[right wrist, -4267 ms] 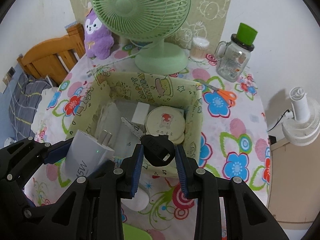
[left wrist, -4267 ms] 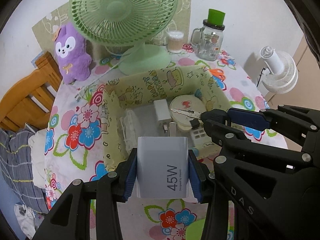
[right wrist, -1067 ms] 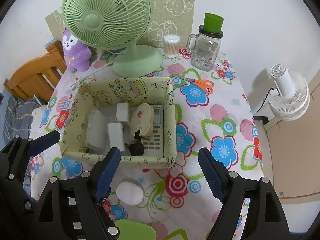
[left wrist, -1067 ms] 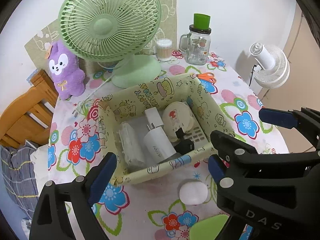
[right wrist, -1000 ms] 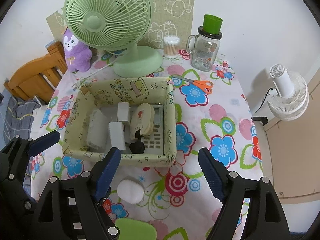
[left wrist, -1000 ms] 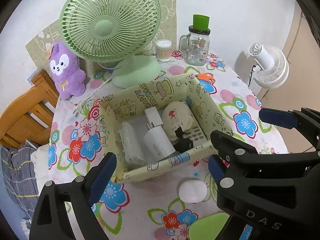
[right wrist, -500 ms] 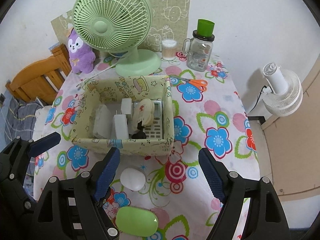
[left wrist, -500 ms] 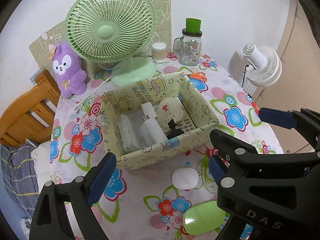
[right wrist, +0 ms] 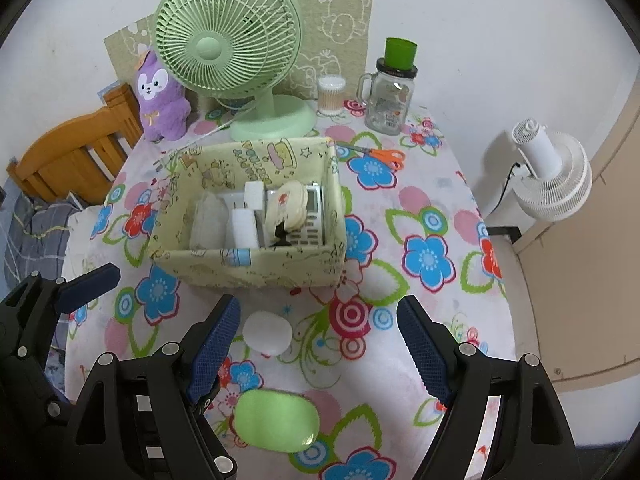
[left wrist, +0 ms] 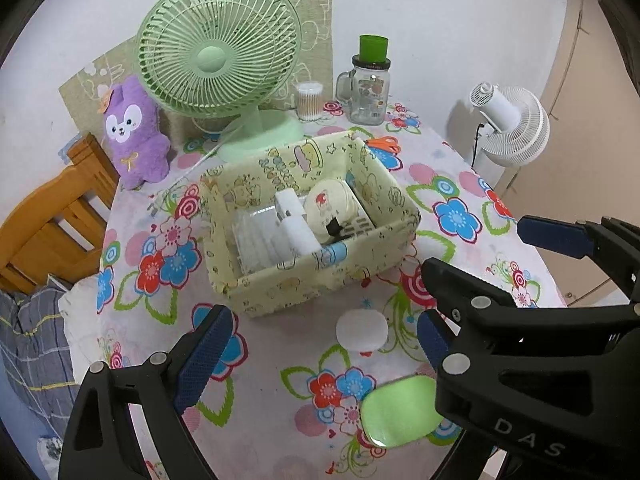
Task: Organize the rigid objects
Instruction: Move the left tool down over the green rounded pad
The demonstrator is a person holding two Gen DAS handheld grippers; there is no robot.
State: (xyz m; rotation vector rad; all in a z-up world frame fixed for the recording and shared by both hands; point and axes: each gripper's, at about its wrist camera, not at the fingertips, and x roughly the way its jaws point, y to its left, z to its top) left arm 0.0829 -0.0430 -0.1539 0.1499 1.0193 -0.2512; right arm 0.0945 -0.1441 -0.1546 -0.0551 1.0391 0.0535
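Observation:
A pale yellow printed box (left wrist: 320,276) (right wrist: 256,266) stands mid-table and holds white chargers (left wrist: 298,232) (right wrist: 242,228), a round cream case (left wrist: 330,208) (right wrist: 286,204), a black plug, a remote and a clear packet. In front of it lie a white rounded case (left wrist: 362,328) (right wrist: 267,333) and a green oval case (left wrist: 400,410) (right wrist: 276,420) on the flowered cloth. My left gripper (left wrist: 320,344) hangs open above the white case, nothing between its fingers. My right gripper (right wrist: 320,344) also stands open and empty, just right of the white case.
At the back stand a green desk fan (left wrist: 218,56) (right wrist: 228,40), a purple plush (left wrist: 134,132), a cotton swab jar (right wrist: 331,95) and a glass jar mug (right wrist: 394,96). Orange scissors (right wrist: 380,156) lie behind the box. A wooden chair (right wrist: 76,148) is left, a white fan (right wrist: 552,172) right.
Both grippers have let go of the charger and the plug, which now lie in the box. Over the last second both pulled back from the box, bringing the green case into view.

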